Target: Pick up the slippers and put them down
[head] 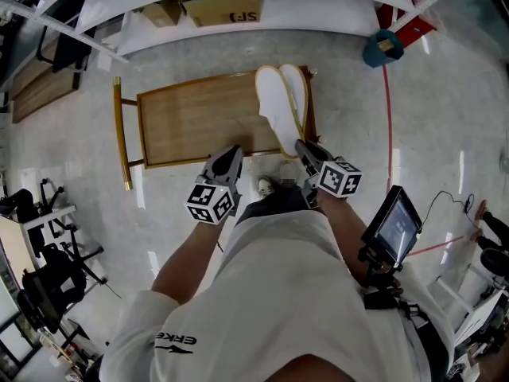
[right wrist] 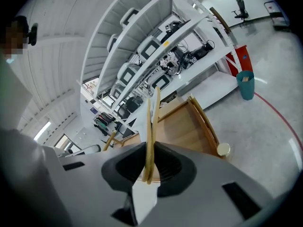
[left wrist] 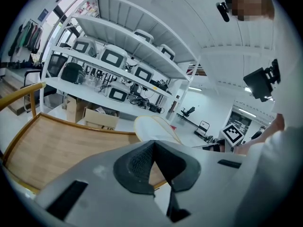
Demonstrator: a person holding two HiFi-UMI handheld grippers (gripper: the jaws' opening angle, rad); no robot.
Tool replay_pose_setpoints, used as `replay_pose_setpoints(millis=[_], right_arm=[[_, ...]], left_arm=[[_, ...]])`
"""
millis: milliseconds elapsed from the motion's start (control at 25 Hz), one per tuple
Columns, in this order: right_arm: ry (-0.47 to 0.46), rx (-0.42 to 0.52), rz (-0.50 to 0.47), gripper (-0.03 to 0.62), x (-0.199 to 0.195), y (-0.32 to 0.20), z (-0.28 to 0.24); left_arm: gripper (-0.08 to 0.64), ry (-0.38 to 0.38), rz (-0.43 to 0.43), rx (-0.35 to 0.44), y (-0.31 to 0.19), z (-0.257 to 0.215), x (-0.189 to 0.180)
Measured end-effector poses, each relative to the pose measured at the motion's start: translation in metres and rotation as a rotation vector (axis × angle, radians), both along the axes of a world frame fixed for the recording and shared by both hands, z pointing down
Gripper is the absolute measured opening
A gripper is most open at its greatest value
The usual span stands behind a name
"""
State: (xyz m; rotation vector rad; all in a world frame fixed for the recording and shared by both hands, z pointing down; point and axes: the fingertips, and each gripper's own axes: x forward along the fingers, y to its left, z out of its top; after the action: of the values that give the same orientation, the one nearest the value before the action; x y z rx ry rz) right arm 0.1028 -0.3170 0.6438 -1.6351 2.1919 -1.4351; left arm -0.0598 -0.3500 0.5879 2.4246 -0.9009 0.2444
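A pair of flat white slippers point(head: 280, 106) with yellow edging hangs over the right end of a low wooden table point(head: 191, 122). My right gripper point(head: 303, 147) is shut on their near end. In the right gripper view the two soles point(right wrist: 152, 122) stand pressed together on edge between the dark pads point(right wrist: 168, 167), rising out of the right gripper point(right wrist: 149, 170). My left gripper point(head: 231, 157) hovers at the table's near edge, left of the slippers. Its jaws are shut with nothing between them. From the left gripper point(left wrist: 152, 145) the slippers point(left wrist: 152, 126) show just beyond the tips.
Along the far side runs a white shelf unit point(head: 238, 10) with cardboard boxes point(head: 223, 8) under it. A teal bin point(head: 383, 48) stands at the right by a red floor line point(head: 389, 118). A tablet on a stand point(head: 394, 225) is close at my right, and chairs point(head: 48, 253) at my left.
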Motion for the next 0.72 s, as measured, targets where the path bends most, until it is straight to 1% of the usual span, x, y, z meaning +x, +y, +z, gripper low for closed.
replay_pose_setpoints(millis=[360,520,720], right_arm=[[-0.001,0.090,0.014,0.055,-0.002,0.013,-0.040],[-0.015,0.138,0.037,0.055,-0.007,0.024,-0.061],[-0.026,0.223,0.049,0.055,-0.006,0.035,-0.097]], left_arm=[[0.003,0.025,0.012,0.044,0.015,-0.018,0.003],[0.003,0.055,0.013,0.072,0.025,-0.031,-0.002],[0.003,0.097,0.004,0.123,0.036,-0.054,-0.003]])
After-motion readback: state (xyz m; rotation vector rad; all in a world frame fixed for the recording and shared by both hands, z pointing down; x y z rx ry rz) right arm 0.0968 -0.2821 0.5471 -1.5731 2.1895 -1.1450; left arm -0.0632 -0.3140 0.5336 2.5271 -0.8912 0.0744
